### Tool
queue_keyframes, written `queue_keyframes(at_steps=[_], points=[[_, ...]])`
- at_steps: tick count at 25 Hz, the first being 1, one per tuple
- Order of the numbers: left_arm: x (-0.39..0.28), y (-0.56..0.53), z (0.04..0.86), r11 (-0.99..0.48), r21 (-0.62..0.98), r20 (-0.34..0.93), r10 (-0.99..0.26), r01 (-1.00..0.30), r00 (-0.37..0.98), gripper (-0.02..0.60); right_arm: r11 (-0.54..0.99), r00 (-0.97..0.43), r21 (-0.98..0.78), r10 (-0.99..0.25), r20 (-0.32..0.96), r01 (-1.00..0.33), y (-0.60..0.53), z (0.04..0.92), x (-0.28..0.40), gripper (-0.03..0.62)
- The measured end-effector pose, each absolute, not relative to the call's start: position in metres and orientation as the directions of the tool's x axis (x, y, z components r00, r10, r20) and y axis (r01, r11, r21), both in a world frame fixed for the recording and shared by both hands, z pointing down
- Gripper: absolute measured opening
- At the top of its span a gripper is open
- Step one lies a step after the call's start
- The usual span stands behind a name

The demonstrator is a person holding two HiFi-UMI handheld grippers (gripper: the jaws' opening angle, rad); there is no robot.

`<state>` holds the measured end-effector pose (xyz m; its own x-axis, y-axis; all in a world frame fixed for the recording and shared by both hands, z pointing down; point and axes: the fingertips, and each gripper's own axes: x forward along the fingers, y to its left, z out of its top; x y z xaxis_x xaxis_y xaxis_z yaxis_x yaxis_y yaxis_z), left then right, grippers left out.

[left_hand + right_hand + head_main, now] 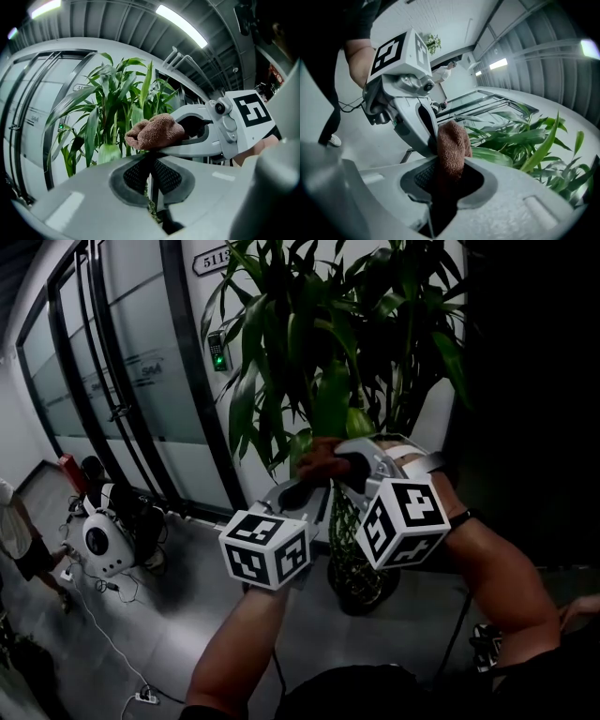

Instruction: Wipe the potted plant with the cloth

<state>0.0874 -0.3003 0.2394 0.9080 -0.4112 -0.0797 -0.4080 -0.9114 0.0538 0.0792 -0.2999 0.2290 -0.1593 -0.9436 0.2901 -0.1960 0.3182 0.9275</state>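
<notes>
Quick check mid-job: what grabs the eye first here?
The tall, leafy potted plant fills the middle, in front of glass doors. Right at its leaves, the right gripper has its jaws shut on a brown cloth, with the left gripper close beside it, jaws together.

glass doors [141, 381] | green-lit keypad [217, 351] | white device [99, 540] on floor | person [17, 535] at left | ceiling light [180, 26]
</notes>
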Motion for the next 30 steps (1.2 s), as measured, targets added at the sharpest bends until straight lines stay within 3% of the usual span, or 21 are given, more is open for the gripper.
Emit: queue_keyframes(at_steps=[16, 23, 30], points=[[0.078, -0.281, 0.251, -0.916, 0.036, -0.078, -0.402, -0.401, 0.912, 0.074, 0.320, -0.155, 0.893, -0.946, 0.284, -0.316, -0.265, 0.247, 0.082, 0.071], [0.065, -0.269, 0.292, -0.914, 0.075, -0.027, -0.401, -0.399, 0.915, 0.018, 0.343, -0.177, 0.784, -0.939, 0.294, -0.518, -0.244, 0.292, 0.090, 0.071], [0.049, -0.247, 0.328, -0.897, 0.084, -0.005, -0.436, -0.435, 0.900, 0.017, 0.407, -0.287, 0.529, -0.911, 0.296, -0.745, -0.203, 0.352, 0.102, 0.071]])
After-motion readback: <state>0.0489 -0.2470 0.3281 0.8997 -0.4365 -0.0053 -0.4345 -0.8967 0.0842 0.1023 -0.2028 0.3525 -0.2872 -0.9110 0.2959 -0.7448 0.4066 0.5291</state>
